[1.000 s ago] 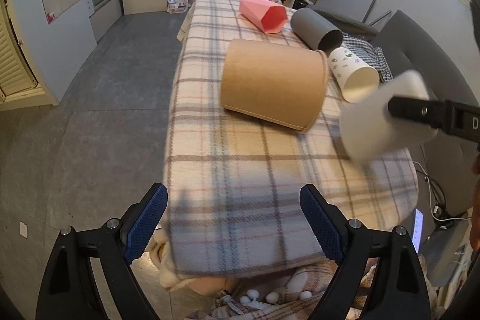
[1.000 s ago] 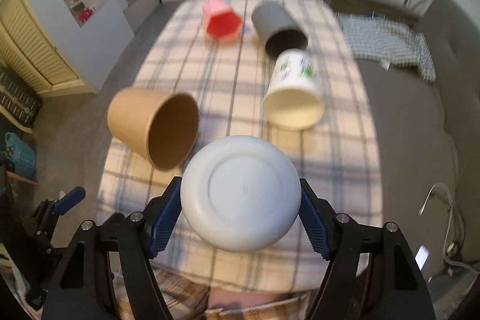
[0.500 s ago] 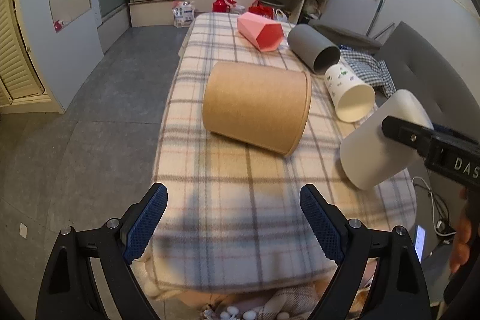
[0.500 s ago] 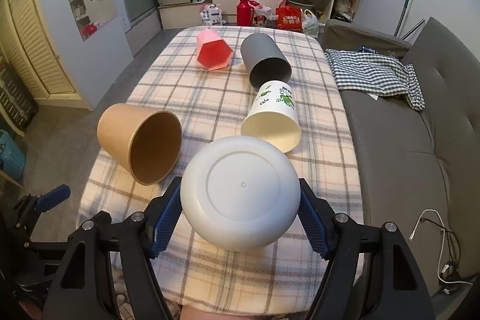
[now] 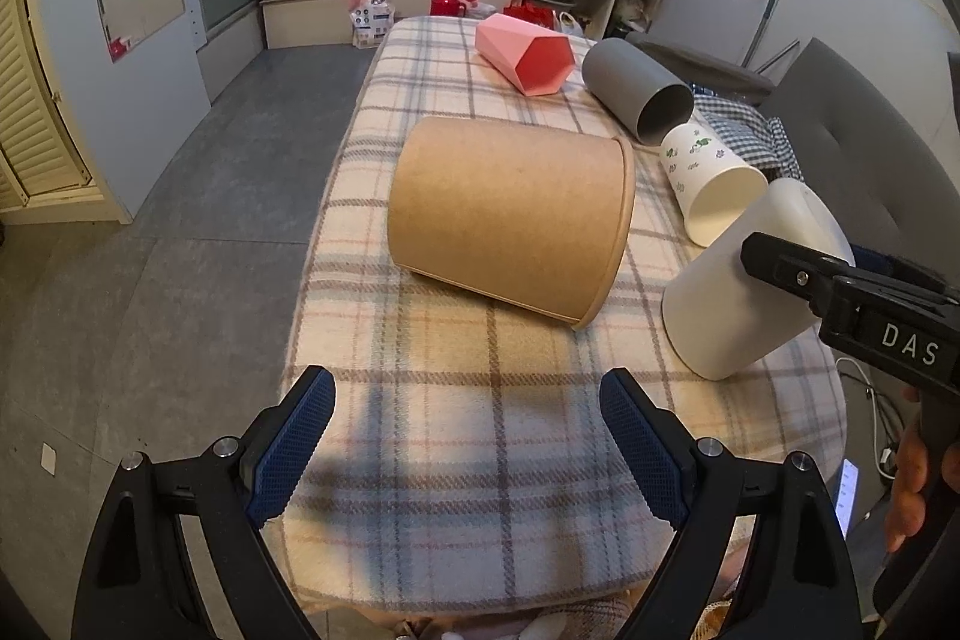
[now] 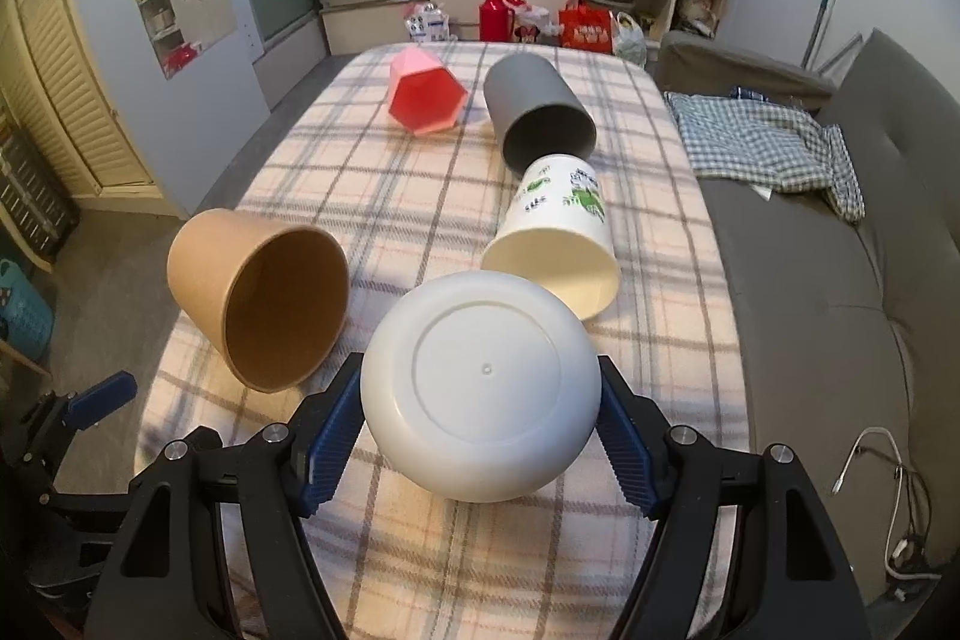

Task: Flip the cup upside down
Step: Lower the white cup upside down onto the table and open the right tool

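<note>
While the left gripper point(image 5: 465, 436) is gaping wide and empty at lower frame, the right gripper point(image 6: 480, 427) is clamping the white cup point(image 6: 480, 388), seemingly light, stiff, slick plastic, across its sidewall near the base, lower centre, mouth angling tableward.

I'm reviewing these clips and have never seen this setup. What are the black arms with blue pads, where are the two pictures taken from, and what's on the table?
No robot here: a person holds a two-finger tool in each hand, with a camera on each looking along the fingers. The left view shows the left tool, open and empty, above the near edge of the blanket. The right view shows the right tool clamping a white cup, its base toward the camera. Lying on their sides on the blanket are a brown cup, a printed cup, a grey cup and a pink cup.
</note>
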Available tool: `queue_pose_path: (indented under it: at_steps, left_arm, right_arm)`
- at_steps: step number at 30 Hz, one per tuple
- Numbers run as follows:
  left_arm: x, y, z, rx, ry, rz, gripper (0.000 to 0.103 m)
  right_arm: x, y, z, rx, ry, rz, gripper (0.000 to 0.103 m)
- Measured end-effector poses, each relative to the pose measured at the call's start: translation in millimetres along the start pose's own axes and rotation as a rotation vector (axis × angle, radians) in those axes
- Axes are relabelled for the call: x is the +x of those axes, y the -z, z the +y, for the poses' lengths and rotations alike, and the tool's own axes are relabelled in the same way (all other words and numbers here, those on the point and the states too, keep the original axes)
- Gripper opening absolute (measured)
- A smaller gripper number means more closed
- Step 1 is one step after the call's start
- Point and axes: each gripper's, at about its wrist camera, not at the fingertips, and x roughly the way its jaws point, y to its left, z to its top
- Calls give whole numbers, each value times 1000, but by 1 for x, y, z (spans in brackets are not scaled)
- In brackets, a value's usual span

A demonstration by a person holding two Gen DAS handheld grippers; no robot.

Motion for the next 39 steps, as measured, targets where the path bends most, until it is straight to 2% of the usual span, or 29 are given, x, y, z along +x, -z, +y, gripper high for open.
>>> queue_pose_path:
  at_steps: [9, 12, 16, 22, 28, 33, 35, 39]
  left_arm:
    - [-2, 1, -5, 17, -10, 7, 93]
    - [-6, 2, -6, 18, -13, 7, 93]
    - [-18, 0, -7, 20, -19, -13, 93]
    - [-56, -7, -17, 46, -40, -100, 93]
    - [-95, -8, -32, 76, -58, -188, 93]
    - [-121, -5, -44, 92, -73, -265, 93]
    - [-131, -3, -49, 89, -104, -319, 93]
    - [-148, 5, -54, 60, -115, -408, 93]
  right_arm:
    - [-2, -2, -1, 10, -1, -4, 73]
    - [-10, -5, -1, 26, -1, -37, 88]
    - [-31, -9, 0, 28, -19, -89, 89]
    - [-73, -12, -5, 44, -36, -174, 89]
    - [-118, -1, -18, 69, -43, -258, 89]
    - [-151, 16, -33, 102, -32, -326, 89]
    - [-160, 25, -38, 121, -10, -349, 89]
    - [-171, 43, -43, 146, 15, -397, 94]
